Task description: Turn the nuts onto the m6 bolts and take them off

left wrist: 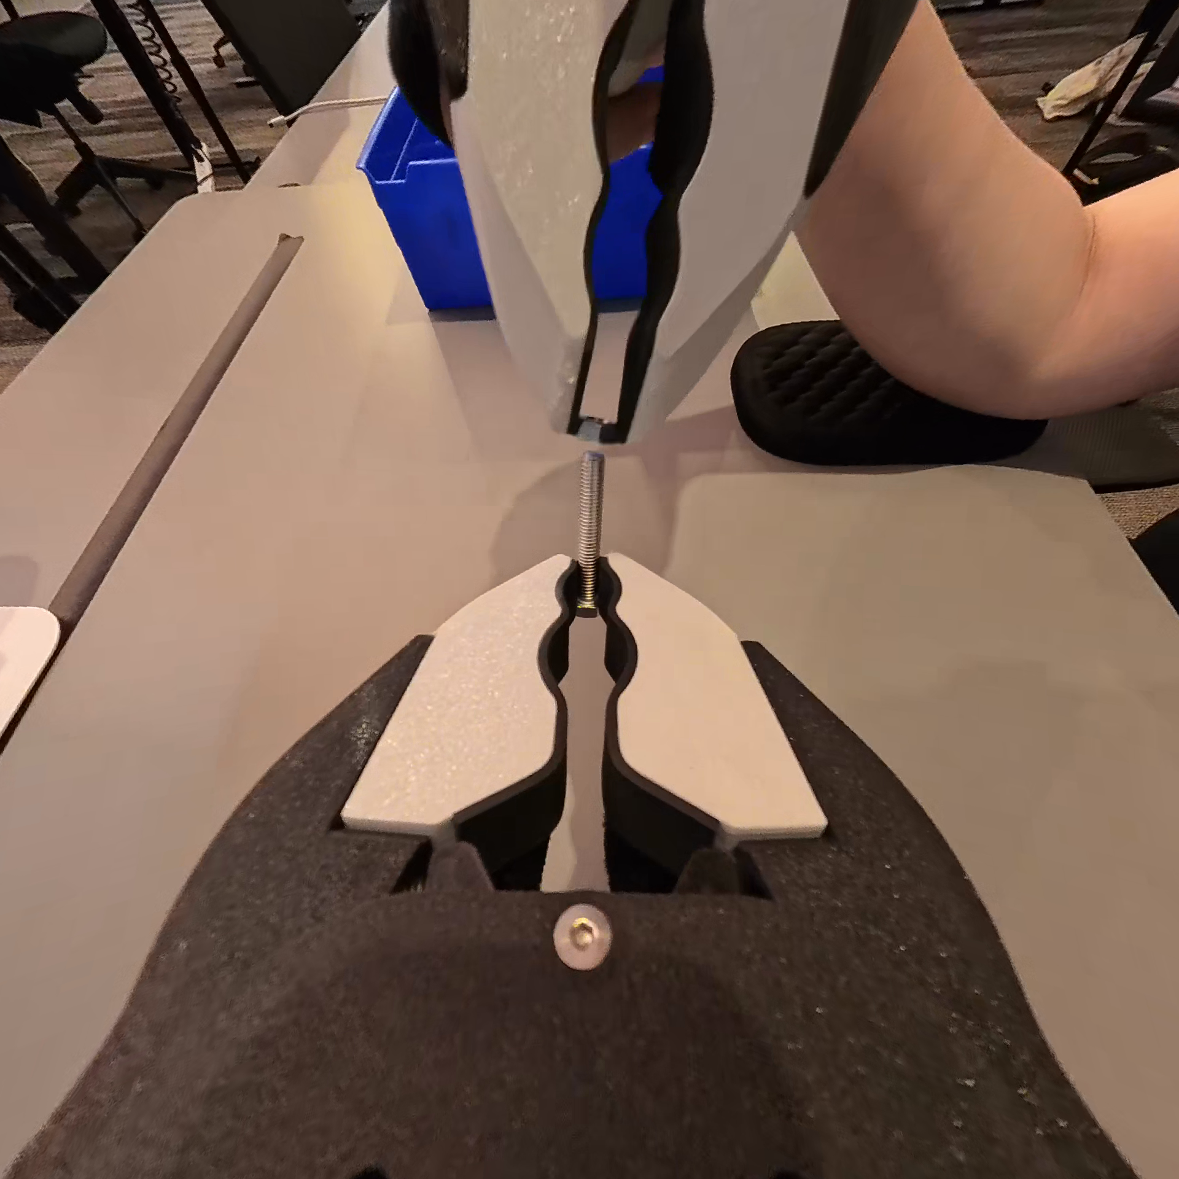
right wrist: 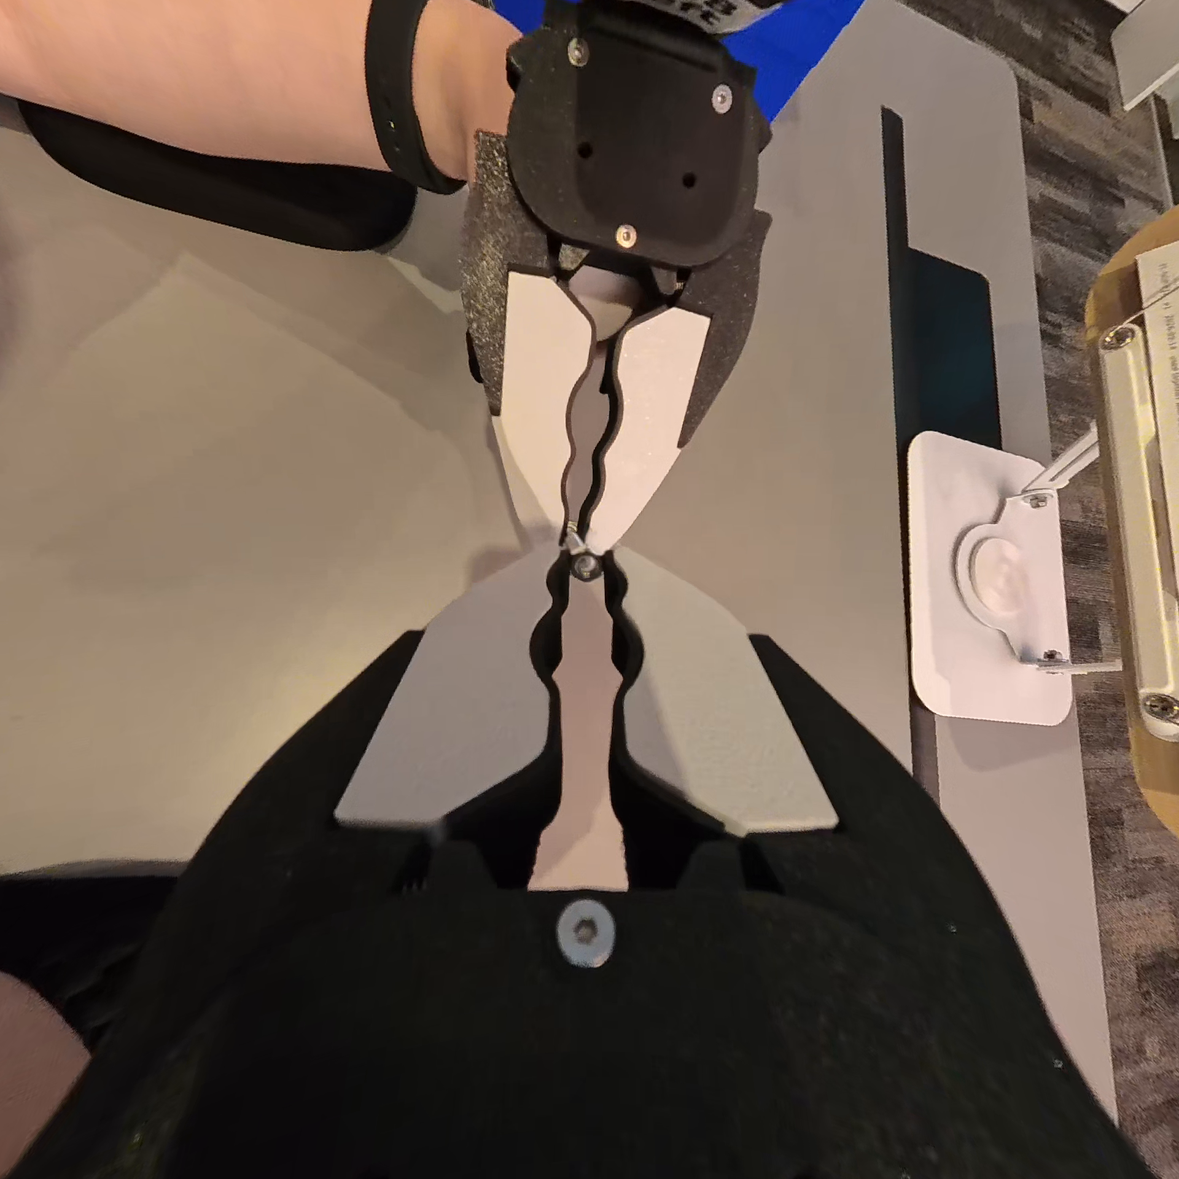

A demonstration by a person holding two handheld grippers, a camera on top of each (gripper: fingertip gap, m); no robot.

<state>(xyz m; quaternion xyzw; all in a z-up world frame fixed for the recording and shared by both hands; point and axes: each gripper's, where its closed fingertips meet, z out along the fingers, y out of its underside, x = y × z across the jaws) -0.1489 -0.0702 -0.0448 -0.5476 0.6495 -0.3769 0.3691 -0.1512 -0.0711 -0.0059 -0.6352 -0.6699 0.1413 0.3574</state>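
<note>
My left gripper (left wrist: 588,564) is shut on a steel bolt (left wrist: 589,510) near its head, with the threaded shaft pointing forward over the table. My right gripper (left wrist: 601,430) comes in from above and far, shut on a small nut (left wrist: 592,432) at its tips. The nut sits just beyond the bolt's tip with a small gap between them. In the right wrist view my right gripper (right wrist: 584,566) holds the nut (right wrist: 583,566) seen end-on, and the left gripper (right wrist: 577,529) faces it tip to tip, with the bolt (right wrist: 574,541) mostly hidden.
A blue bin (left wrist: 434,210) stands at the table's far side behind the right gripper. A black padded rest (left wrist: 861,395) lies under a forearm at right. A slot (left wrist: 191,408) runs along the grey table at left. A white bracket plate (right wrist: 989,574) sits at the table edge. Across from one pair of fingers to the other is roughly 4 cm. The white bracket plate (right wrist: 989,574) is about 40 cm from both grippers' fingertips.
</note>
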